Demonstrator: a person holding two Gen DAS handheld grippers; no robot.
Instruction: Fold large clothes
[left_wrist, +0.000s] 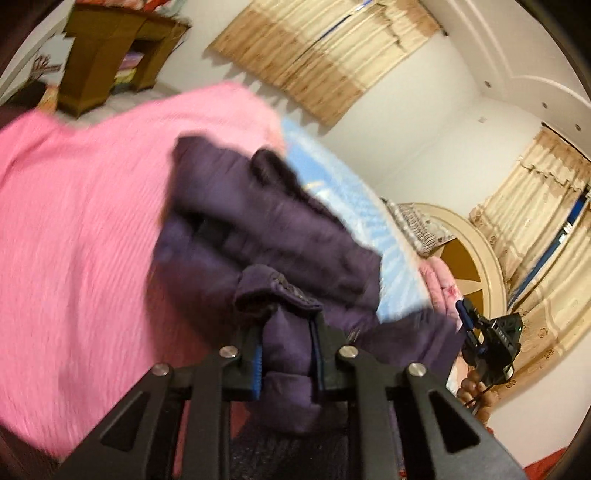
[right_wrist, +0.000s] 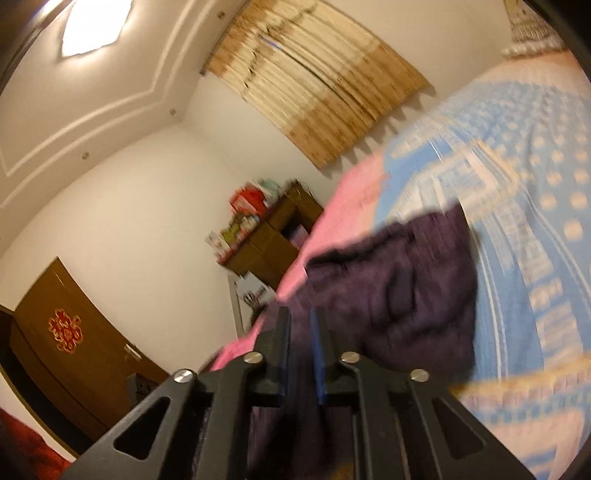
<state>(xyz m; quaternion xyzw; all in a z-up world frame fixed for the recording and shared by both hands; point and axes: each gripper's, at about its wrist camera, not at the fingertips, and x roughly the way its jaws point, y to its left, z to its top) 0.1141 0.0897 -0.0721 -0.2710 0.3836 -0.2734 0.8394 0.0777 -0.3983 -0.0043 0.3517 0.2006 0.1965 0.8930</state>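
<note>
A dark purple padded jacket lies bunched on a bed, across a pink blanket and a blue patterned blanket. My left gripper is shut on a thick fold of the jacket's edge, which bulges between its fingers. At the far right of the left wrist view a hand holds my right gripper by the jacket's other side. The right wrist view is blurred. There my right gripper is shut on purple cloth, and the rest of the jacket hangs ahead of it.
The pink blanket and the blue blanket cover the bed. A round headboard stands at the bed's right end. A brown wooden cabinet with boxes stands beyond the bed, near beige curtains. A brown door is at the left.
</note>
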